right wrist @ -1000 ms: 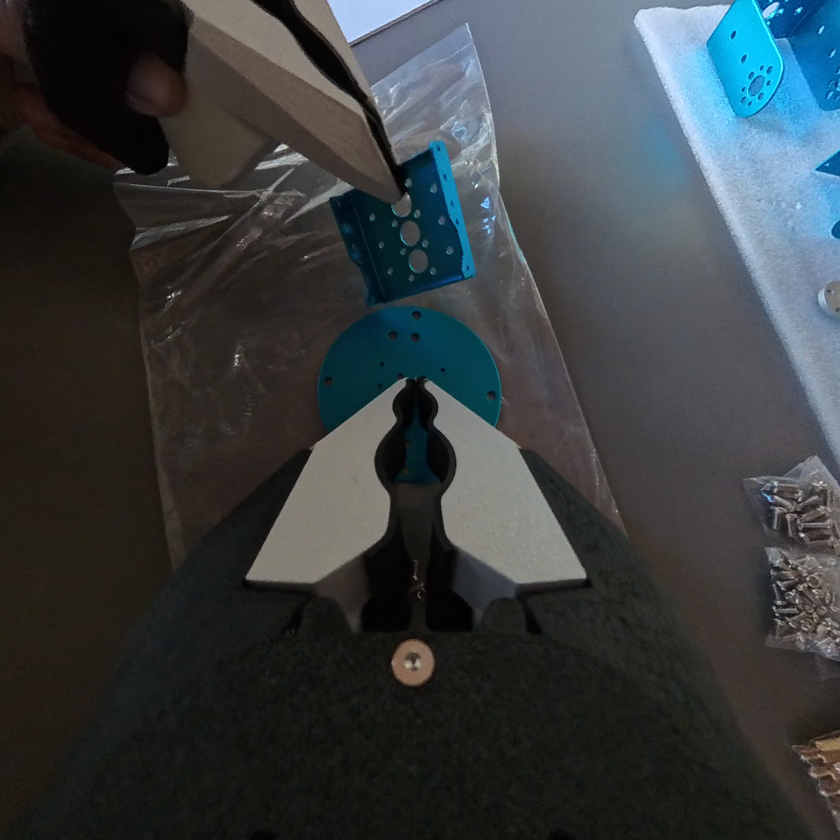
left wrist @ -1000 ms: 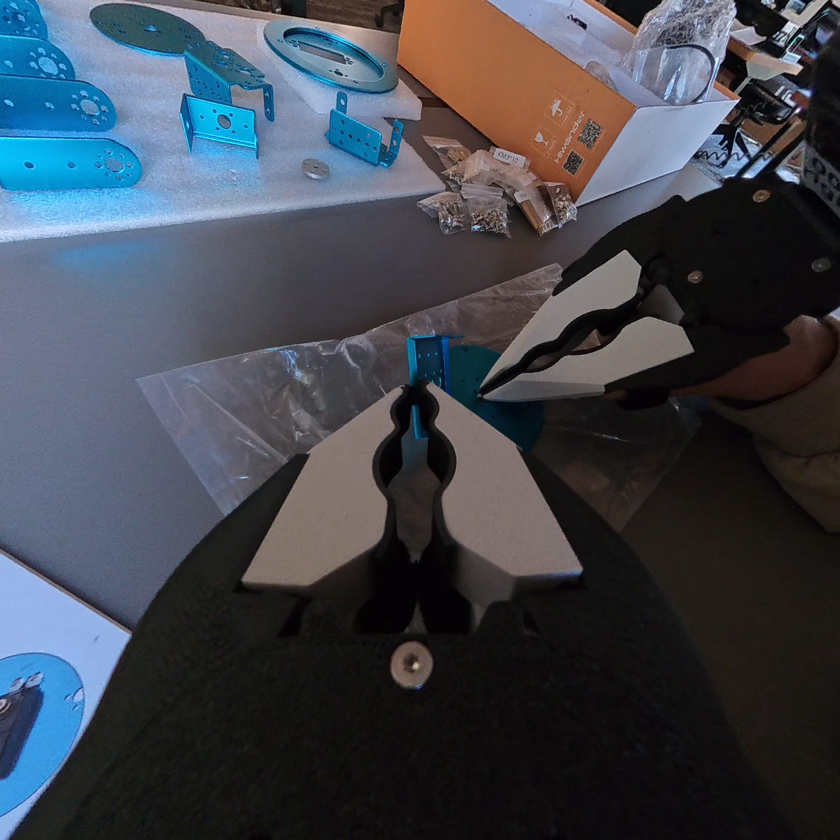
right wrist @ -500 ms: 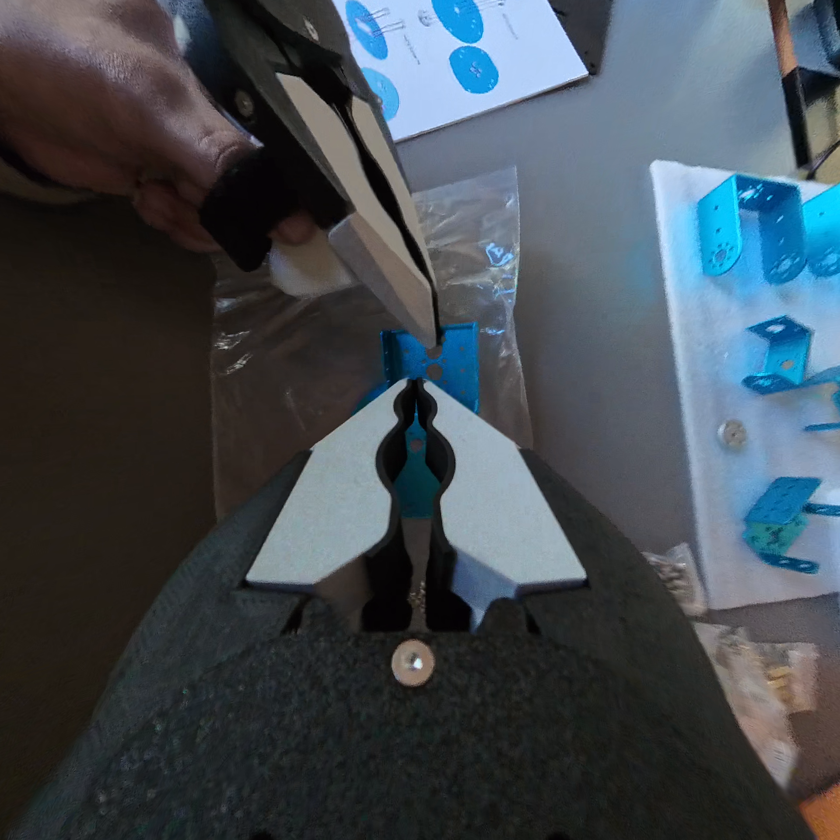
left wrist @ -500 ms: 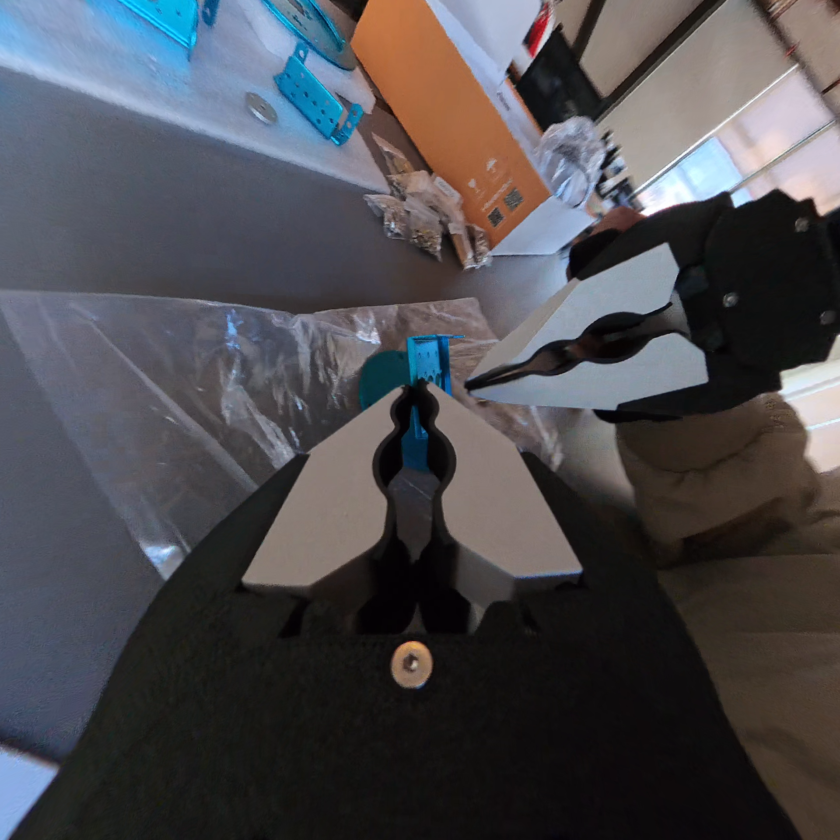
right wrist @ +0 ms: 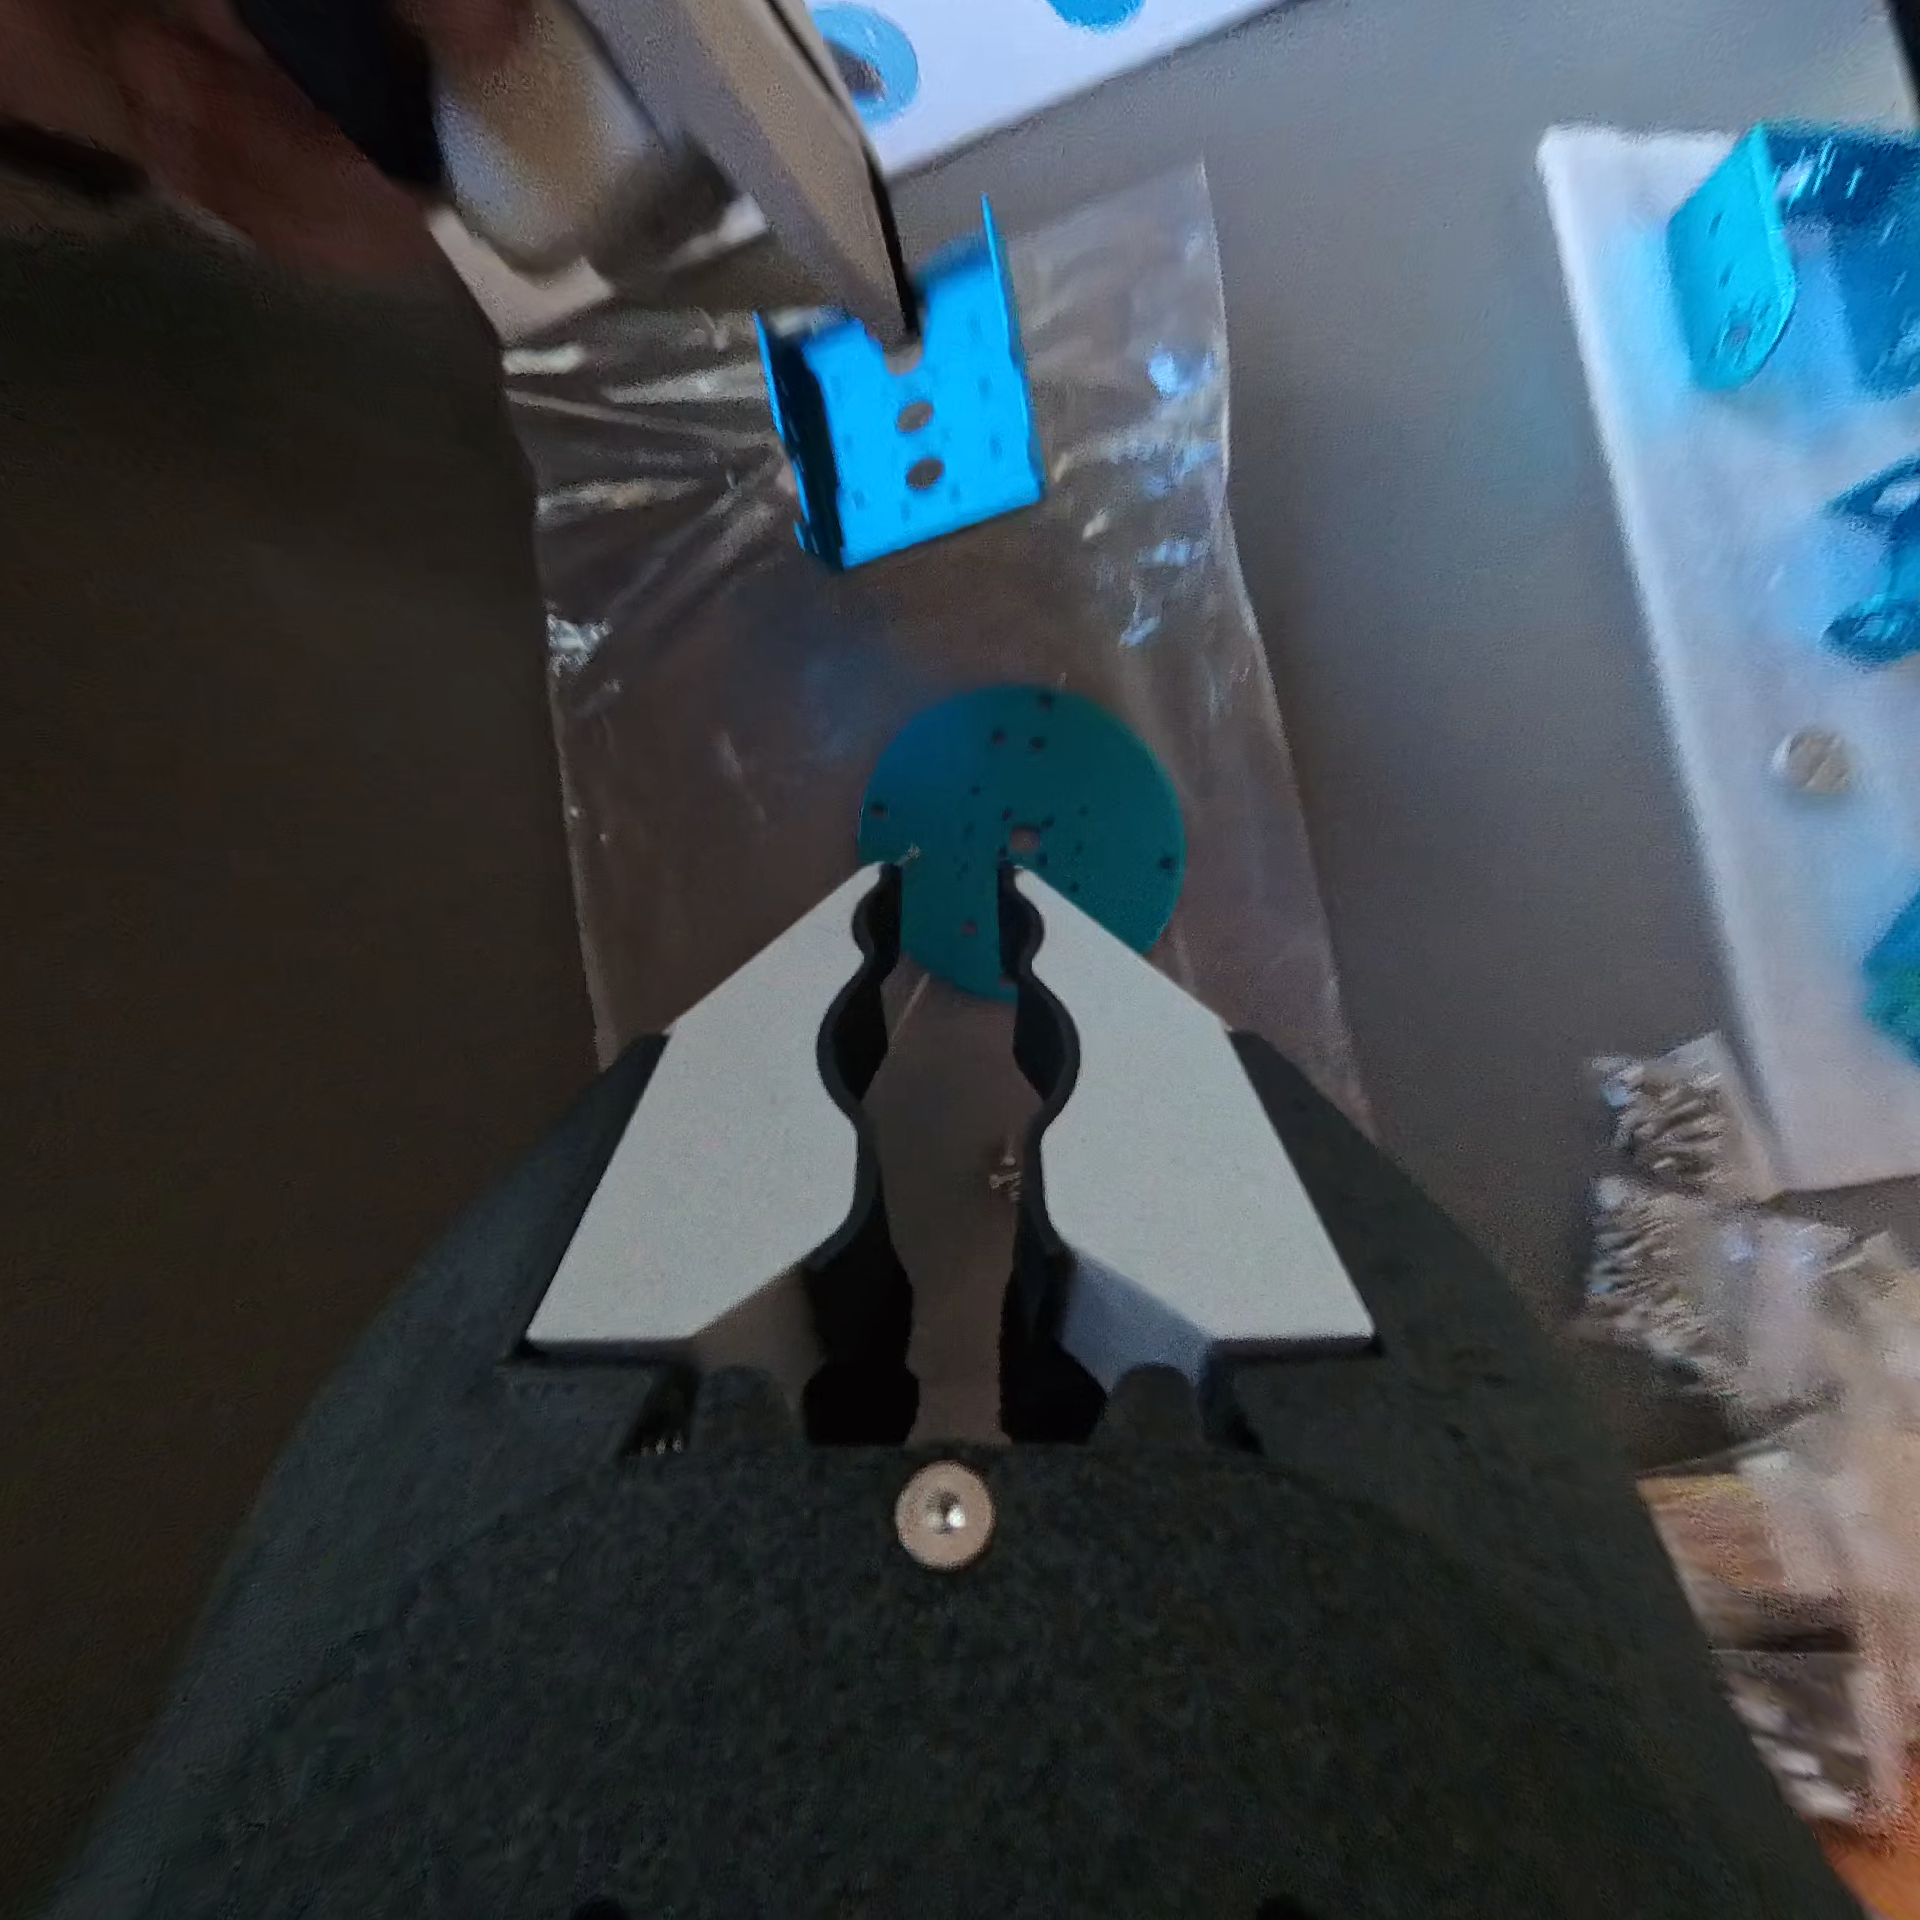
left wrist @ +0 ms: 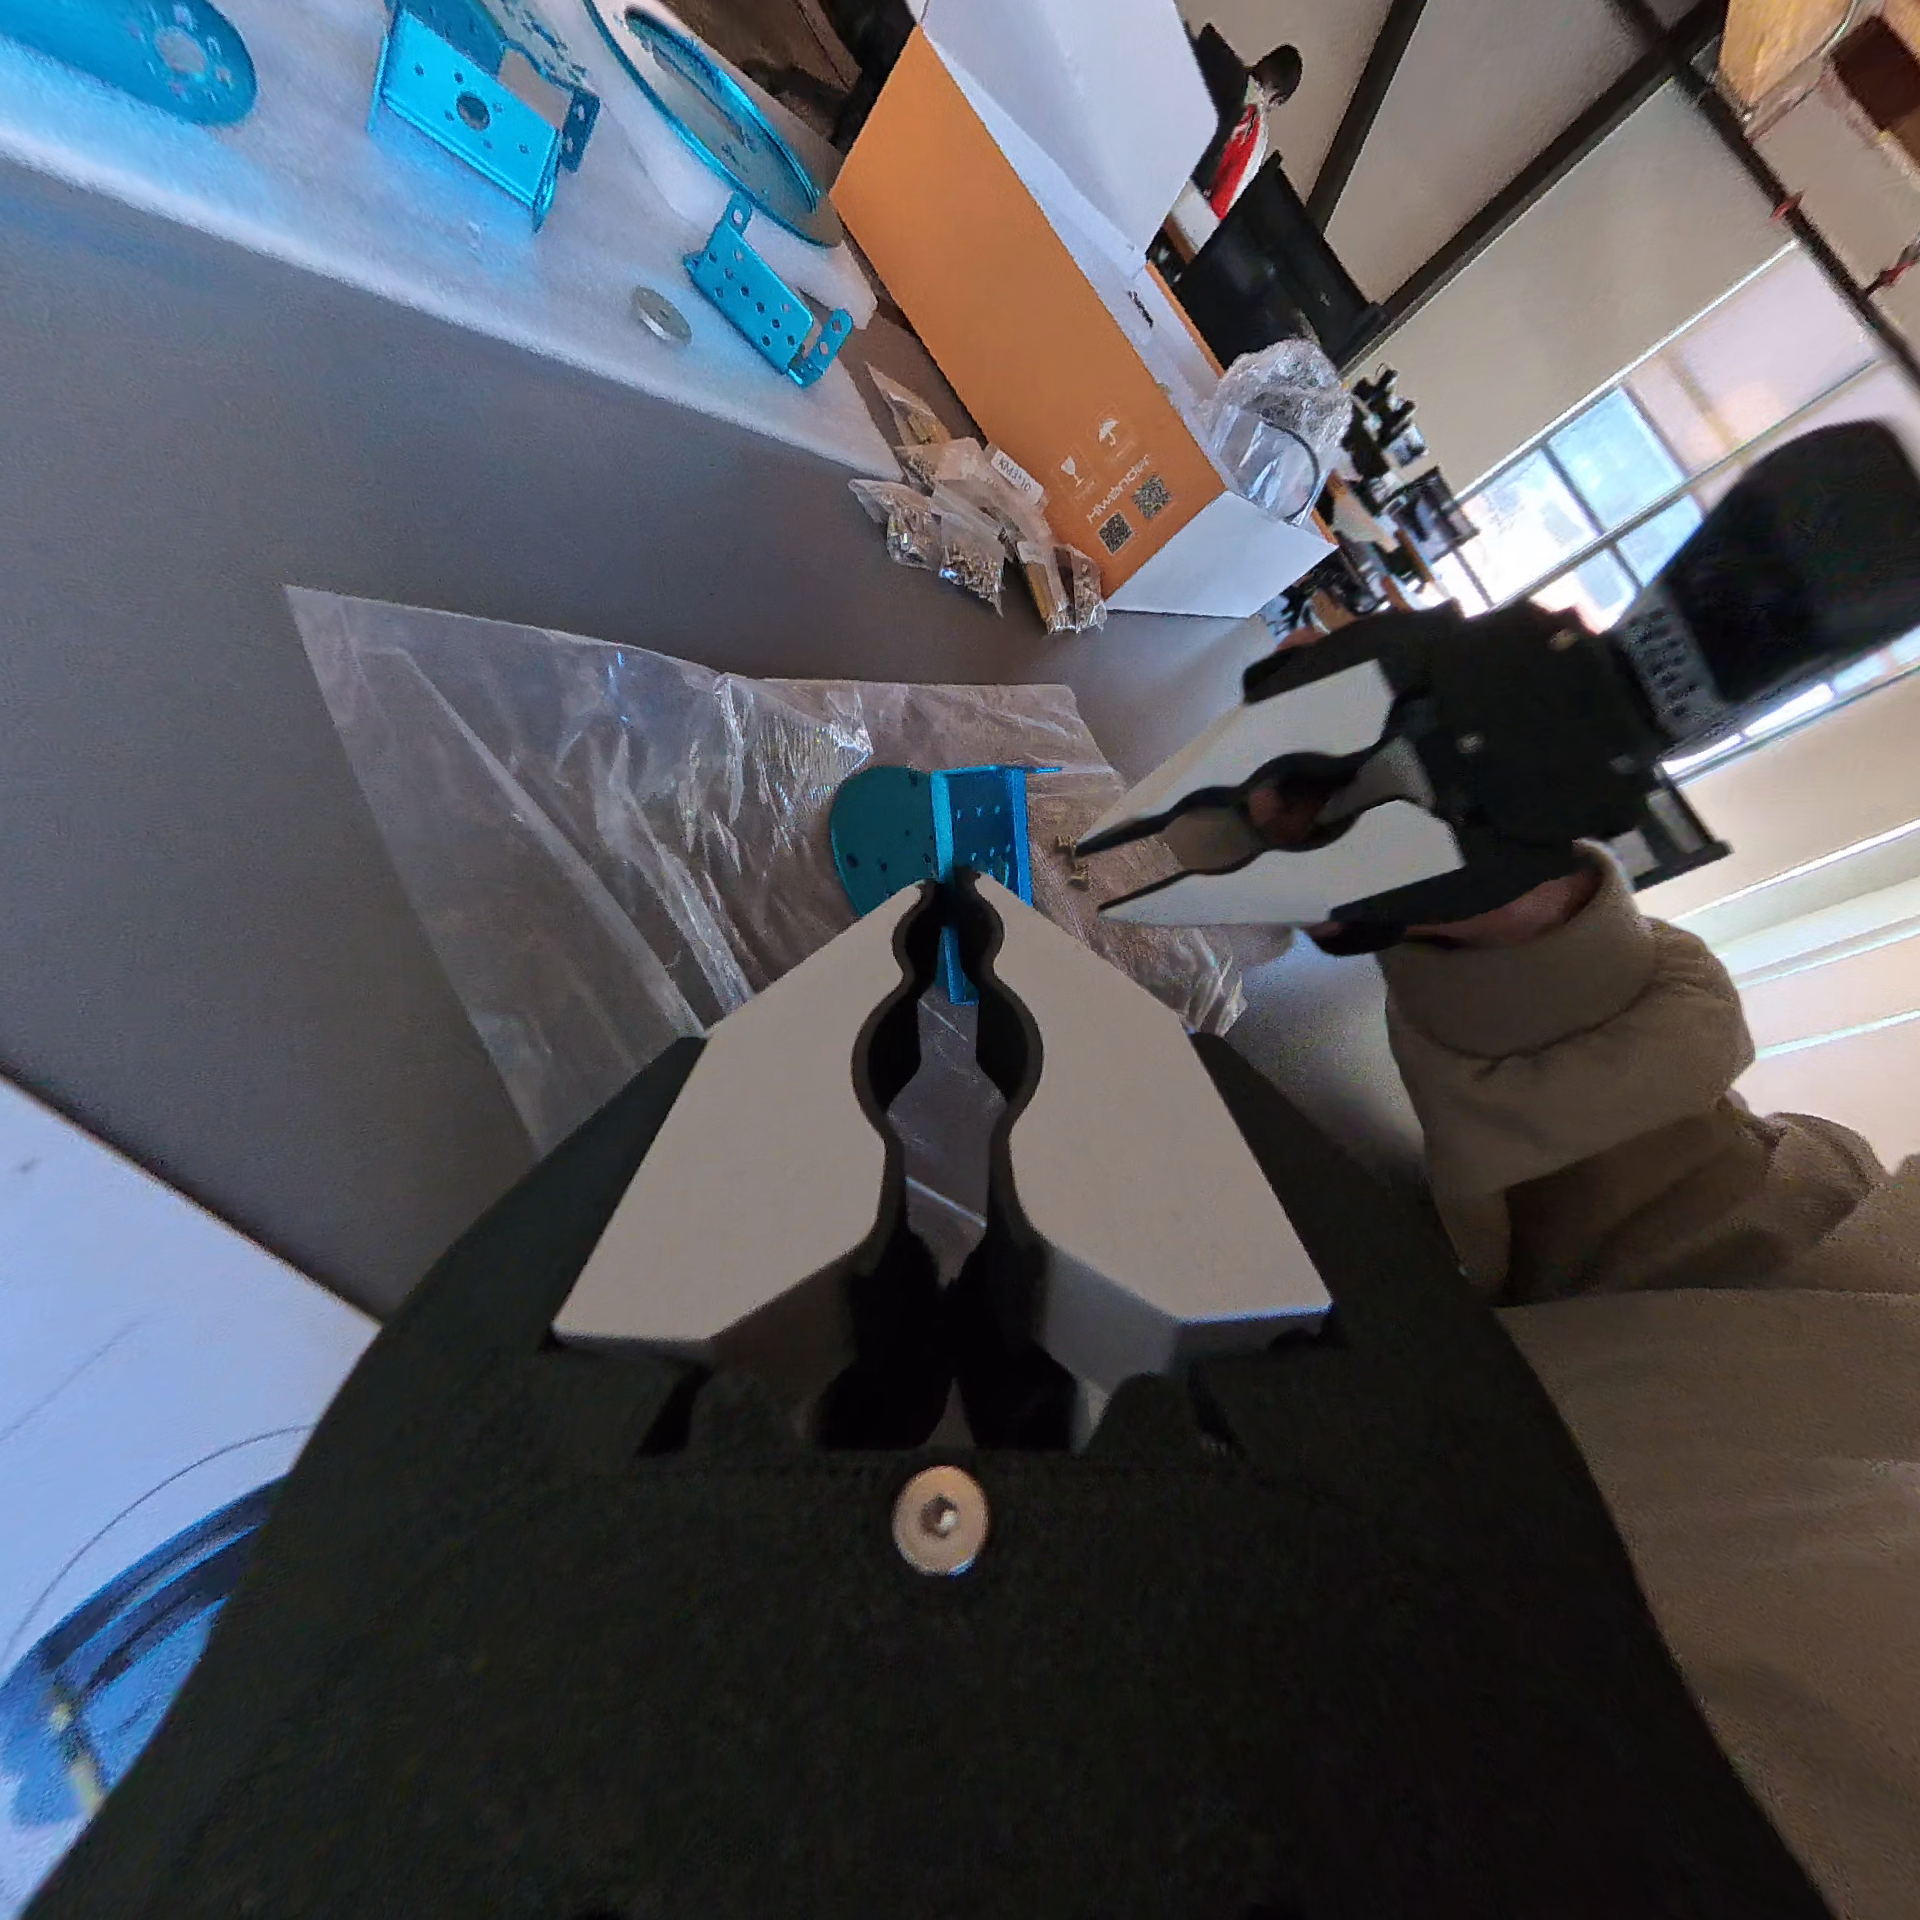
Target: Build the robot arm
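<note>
My left gripper (left wrist: 951, 891) is shut on the edge of a blue U-shaped bracket (left wrist: 979, 831) with several holes and holds it above a clear plastic bag (left wrist: 582, 790). A blue round disc (left wrist: 883, 842) with small holes lies on the bag just behind the bracket. My right gripper (right wrist: 948, 873) is open and empty, its tips over the near edge of the disc (right wrist: 1023, 821). In the right wrist view the left gripper (right wrist: 899, 322) hangs the bracket (right wrist: 914, 436) beyond the disc. The right gripper (left wrist: 1091, 878) shows right of the bracket in the left wrist view.
A white foam sheet (left wrist: 312, 239) with several blue metal parts lies at the back. An orange and white box (left wrist: 1039, 312) and small bags of screws (left wrist: 956, 520) stand beside it. A printed sheet (left wrist: 125, 1351) lies near left. Loose screws (left wrist: 1070, 847) lie on the bag. My right fingertips sit around 10 cm from my left ones.
My right gripper has opened and drawn back; the disc now lies on the bag. My left gripper still grips the bracket, now farther from the right gripper.
</note>
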A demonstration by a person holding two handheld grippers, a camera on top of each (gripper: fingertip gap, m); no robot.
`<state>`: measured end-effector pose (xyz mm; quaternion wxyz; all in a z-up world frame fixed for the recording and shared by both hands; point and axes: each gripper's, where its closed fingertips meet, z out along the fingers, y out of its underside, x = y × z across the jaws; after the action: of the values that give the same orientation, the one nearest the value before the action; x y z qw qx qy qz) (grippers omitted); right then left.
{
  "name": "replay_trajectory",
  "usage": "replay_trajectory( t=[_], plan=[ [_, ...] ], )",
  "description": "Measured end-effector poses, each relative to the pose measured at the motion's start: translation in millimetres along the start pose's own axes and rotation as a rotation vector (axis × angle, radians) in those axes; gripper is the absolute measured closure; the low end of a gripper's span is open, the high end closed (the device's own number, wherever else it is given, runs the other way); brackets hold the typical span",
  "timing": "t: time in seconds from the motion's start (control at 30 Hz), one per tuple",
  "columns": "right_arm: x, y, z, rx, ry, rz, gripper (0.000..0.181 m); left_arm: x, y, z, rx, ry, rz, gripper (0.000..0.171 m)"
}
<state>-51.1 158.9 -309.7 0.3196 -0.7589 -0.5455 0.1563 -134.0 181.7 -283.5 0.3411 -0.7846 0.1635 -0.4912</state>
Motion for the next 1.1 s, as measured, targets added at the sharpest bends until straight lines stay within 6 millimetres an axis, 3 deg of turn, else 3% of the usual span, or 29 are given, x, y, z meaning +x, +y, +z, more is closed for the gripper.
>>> replay_trajectory(
  t=[0.07, 0.3, 0.67, 0.73, 0.9, 1.0, 1.1],
  plan=[
    [0.4, 14.5, 11.0, 0.011, 0.035, 0.062, 0.165, 1.7, 0.4, -3.9, -0.006, -0.015, 0.048, 0.170],
    [-7.5, 14.1, 32.2, 0.031, 0.073, 0.157, 0.165, 2.3, 1.6, -12.6, 0.001, -0.069, 0.113, 0.170],
    [-9.9, 12.3, 36.2, 0.013, 0.191, 0.131, 0.181, 0.9, 11.3, -10.4, -0.012, -0.016, 0.038, 0.170],
    [-9.5, 0.7, 31.5, 0.067, 0.193, 0.124, 0.181, 0.1, 11.1, -8.7, -0.011, -0.004, 0.017, 0.170],
    [-28.7, -76.7, -8.8, 0.533, 0.052, 0.101, 0.181, 9.6, 12.0, -4.8, -0.022, 0.125, -0.117, 0.170],
    [-39.7, -77.5, 1.3, 0.457, -0.064, 0.081, 0.181, 19.8, 18.4, -2.6, -0.059, 0.182, -0.128, 0.170],
    [-39.3, -71.4, 11.3, 0.356, -0.051, 0.019, 0.181, 29.9, 21.0, -3.5, -0.075, 0.239, -0.166, 0.171]
  ],
)
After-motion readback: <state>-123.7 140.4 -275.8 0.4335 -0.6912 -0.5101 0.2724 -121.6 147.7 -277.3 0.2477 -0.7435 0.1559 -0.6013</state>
